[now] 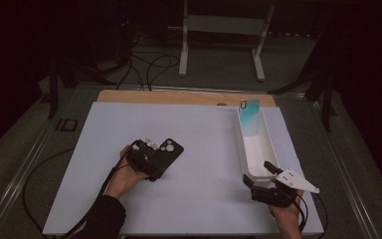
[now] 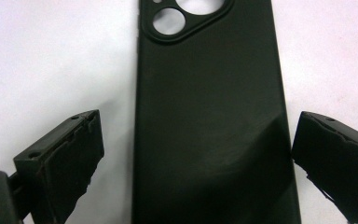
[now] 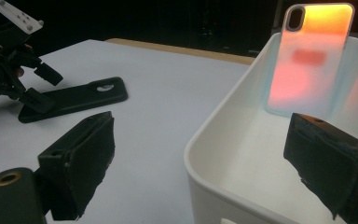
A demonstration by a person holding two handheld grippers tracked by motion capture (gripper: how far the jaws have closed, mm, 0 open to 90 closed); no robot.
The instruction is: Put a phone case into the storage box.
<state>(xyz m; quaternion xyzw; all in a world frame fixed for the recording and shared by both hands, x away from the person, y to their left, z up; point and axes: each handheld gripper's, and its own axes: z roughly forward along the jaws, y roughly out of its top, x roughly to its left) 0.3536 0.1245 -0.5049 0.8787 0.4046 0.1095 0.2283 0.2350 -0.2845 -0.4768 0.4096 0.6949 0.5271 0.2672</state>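
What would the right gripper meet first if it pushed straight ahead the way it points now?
Probably the near end wall of the white bin, which lies between the open jaws of the right gripper. Farther along stands the iridescent phone case, leaning against the far wall. Depth is uncertain.

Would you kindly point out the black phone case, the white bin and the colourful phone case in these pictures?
black phone case (image 2: 209,121), left gripper view, middle of its flat back.
white bin (image 3: 223,116), right gripper view, its near left rim.
colourful phone case (image 3: 307,60), right gripper view, middle of its orange back, leaning against the bin's far wall.

left tool (image 1: 155,160) jaws apart | right tool (image 1: 257,172) jaws apart
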